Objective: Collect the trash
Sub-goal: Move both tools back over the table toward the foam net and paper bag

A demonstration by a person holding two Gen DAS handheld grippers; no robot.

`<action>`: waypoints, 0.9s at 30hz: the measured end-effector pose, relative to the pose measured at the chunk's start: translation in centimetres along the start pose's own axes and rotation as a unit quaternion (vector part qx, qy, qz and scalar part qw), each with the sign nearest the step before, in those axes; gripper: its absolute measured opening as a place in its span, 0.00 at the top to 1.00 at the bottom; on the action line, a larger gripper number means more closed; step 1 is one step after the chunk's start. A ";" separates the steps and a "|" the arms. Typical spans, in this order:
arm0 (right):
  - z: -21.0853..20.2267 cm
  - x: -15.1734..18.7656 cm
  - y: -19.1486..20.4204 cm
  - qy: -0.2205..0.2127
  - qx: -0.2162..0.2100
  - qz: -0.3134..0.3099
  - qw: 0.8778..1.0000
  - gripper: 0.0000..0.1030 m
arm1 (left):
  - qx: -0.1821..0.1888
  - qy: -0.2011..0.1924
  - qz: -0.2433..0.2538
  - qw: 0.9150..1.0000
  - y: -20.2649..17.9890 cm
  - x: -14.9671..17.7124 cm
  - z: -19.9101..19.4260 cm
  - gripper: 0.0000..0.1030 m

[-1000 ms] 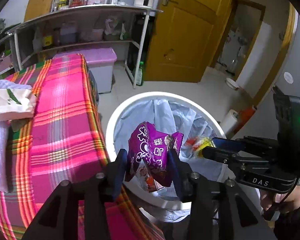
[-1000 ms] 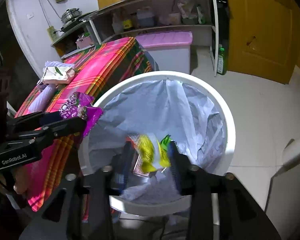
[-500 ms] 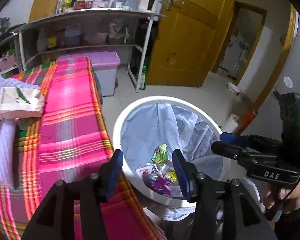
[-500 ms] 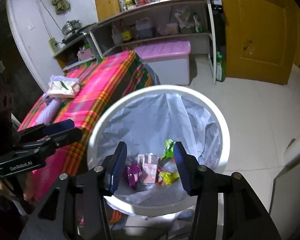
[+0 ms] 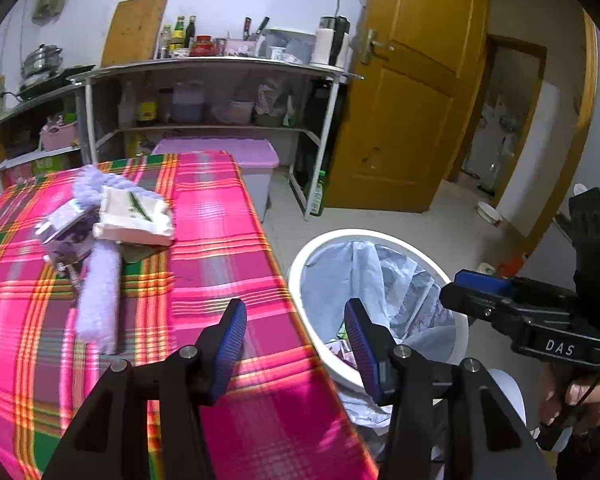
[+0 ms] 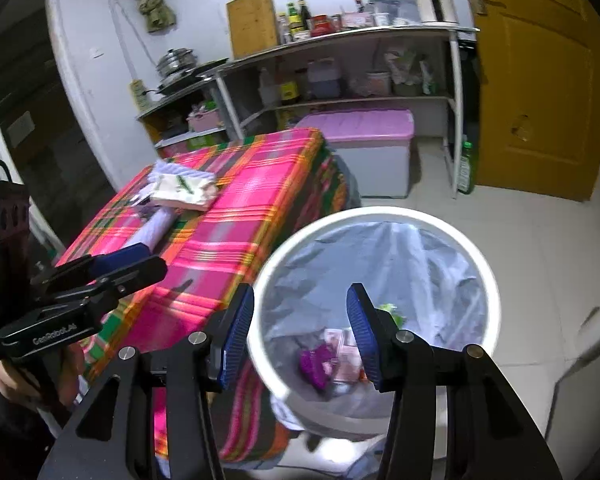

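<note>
White bin (image 6: 494,292) holding wrappers (image 6: 332,354), both grippers' fingers empty.

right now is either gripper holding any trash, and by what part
Nothing is held. The left gripper and the right gripper both stand open and empty; the wrappers lie loose in the bin.

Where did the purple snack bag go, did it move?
Yes. The purple snack bag left the left hand-held gripper and now lies down inside the white bin.

Plaid-clothed table (image 5: 220,248) bears tissue pack (image 5: 134,216) and lilac towel (image 5: 100,296).
</note>
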State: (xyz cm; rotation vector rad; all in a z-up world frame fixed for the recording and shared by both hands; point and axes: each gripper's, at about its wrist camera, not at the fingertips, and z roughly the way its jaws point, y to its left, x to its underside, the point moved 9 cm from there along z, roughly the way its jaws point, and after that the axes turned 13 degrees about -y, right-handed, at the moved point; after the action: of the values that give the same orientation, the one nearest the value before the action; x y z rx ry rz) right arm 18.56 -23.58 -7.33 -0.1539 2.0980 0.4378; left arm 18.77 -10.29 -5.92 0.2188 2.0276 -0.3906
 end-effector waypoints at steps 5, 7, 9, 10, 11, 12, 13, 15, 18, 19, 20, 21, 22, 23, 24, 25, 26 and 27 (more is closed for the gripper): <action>0.7 -0.2 2.5 0.000 -0.027 -0.016 0.999 0.52 | -0.037 -0.016 -0.016 0.999 2.7 -0.4 -1.9 0.51; 1.0 -0.2 3.3 0.001 -0.034 -0.023 0.999 0.52 | -0.049 -0.022 -0.021 0.998 3.8 -0.5 -2.4 0.51; 1.4 -0.1 4.1 0.005 -0.043 -0.026 0.999 0.52 | -0.061 -0.027 -0.024 0.997 5.1 -0.7 -3.1 0.51; 1.6 0.0 4.5 0.008 -0.047 -0.030 0.998 0.52 | -0.069 -0.030 -0.026 0.997 5.8 -0.7 -3.5 0.51; 1.8 0.0 4.7 0.009 -0.048 -0.033 0.998 0.52 | -0.076 -0.031 -0.027 0.996 6.3 -0.8 -3.6 0.51; 2.0 0.1 5.1 0.012 -0.050 -0.038 0.998 0.52 | -0.084 -0.033 -0.028 0.996 7.0 -0.9 -3.8 0.51; 2.2 0.2 5.5 0.013 -0.053 -0.040 0.998 0.52 | -0.088 -0.034 -0.030 0.995 7.4 -1.0 -4.0 0.51; 2.3 0.2 6.1 0.015 -0.058 -0.046 0.997 0.52 | -0.100 -0.035 -0.032 0.994 8.5 -1.0 -4.2 0.51; 2.8 0.1 6.7 0.023 -0.058 -0.053 0.997 0.52 | -0.116 -0.035 -0.037 0.992 10.1 -1.0 -4.4 0.51; 3.0 0.1 6.8 0.025 -0.058 -0.054 0.997 0.52 | -0.121 -0.034 -0.039 0.991 10.6 -0.9 -4.5 0.51; 3.1 0.1 6.9 0.026 -0.059 -0.057 0.996 0.52 | -0.126 -0.033 -0.042 0.991 11.1 -0.9 -4.4 0.51; 3.3 0.1 7.1 0.028 -0.058 -0.060 0.996 0.52 | -0.128 -0.032 -0.043 0.990 11.4 -0.8 -4.3 0.51; 3.5 0.1 7.2 0.029 -0.058 -0.063 0.996 0.52 | -0.130 -0.030 -0.044 0.990 11.7 -0.7 -4.2 0.51; 3.6 0.2 7.3 0.031 -0.058 -0.063 0.996 0.52 | -0.132 -0.029 -0.045 0.990 12.1 -0.6 -3.9 0.51; 3.8 0.3 7.3 0.033 -0.059 -0.064 0.996 0.52 | -0.132 -0.027 -0.047 0.990 12.4 -0.5 -3.7 0.51; 4.0 0.4 7.4 0.036 -0.060 -0.064 0.996 0.52 | -0.133 -0.024 -0.049 0.990 12.5 -0.4 -3.5 0.51; 4.2 0.5 7.4 0.038 -0.060 -0.064 0.995 0.52 | -0.132 -0.020 -0.052 0.990 12.8 -0.2 -3.1 0.51; 4.2 0.6 7.4 0.039 -0.060 -0.065 0.995 0.52 | -0.131 -0.017 -0.054 0.990 13.1 -0.2 -2.8 0.51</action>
State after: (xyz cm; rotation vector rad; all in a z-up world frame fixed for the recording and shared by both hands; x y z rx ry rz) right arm 19.56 -15.10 -8.01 -0.3803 2.1237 0.4856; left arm 20.71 2.87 -6.94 -0.0595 2.0379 -0.1904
